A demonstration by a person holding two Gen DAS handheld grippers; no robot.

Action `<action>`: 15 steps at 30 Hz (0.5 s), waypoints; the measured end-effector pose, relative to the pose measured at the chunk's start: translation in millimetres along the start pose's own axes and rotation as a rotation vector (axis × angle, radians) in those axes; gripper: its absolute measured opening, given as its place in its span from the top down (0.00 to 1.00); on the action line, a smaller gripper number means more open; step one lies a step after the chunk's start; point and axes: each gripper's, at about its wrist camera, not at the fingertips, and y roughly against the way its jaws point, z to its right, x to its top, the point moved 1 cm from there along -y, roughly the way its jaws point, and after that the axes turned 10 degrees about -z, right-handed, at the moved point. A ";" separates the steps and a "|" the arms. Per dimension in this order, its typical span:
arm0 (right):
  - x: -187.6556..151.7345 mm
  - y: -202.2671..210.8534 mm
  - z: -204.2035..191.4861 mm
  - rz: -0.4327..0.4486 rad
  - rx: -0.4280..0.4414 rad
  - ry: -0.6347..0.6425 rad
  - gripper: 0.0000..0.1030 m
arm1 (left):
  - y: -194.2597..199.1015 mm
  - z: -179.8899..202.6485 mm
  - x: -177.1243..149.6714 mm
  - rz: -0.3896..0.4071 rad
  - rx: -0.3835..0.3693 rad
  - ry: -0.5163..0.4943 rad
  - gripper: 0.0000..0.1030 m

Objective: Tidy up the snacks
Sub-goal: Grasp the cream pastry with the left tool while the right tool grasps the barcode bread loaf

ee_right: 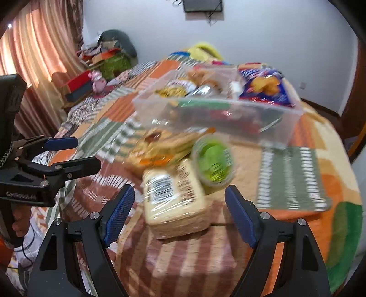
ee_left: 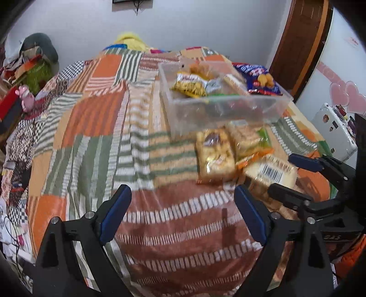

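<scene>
both hand-held grippers [ee_left: 183, 212] [ee_right: 179, 214] wide, empty

a bedroom in a home. a bed under a patchwork blanket [ee_left: 96, 118] fills the middle. left of the bed, pink curtains [ee_right: 39, 52] cover a window, with a heap of clothes [ee_left: 29, 57] in the corner. right of the bed stands a wooden door [ee_left: 299, 38]. above it hangs a wall-mounted screen [ee_right: 202, 5].
</scene>
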 end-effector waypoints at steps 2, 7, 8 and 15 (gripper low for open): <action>2.4 -11.9 -2.8 -0.031 -0.010 0.012 0.28 | -4.2 -2.5 -3.0 -0.013 0.000 0.011 0.11; 1.9 -23.1 -2.1 -0.057 0.000 0.019 0.45 | -12.5 -7.0 0.2 -0.028 -0.014 0.049 0.11; 1.2 -21.2 -0.7 -0.051 0.007 0.017 0.47 | -13.7 -6.2 1.4 -0.022 -0.008 0.053 0.11; -12.4 7.3 9.1 0.000 -0.010 0.000 0.49 | -25.2 12.4 16.5 -0.018 -0.038 0.024 0.11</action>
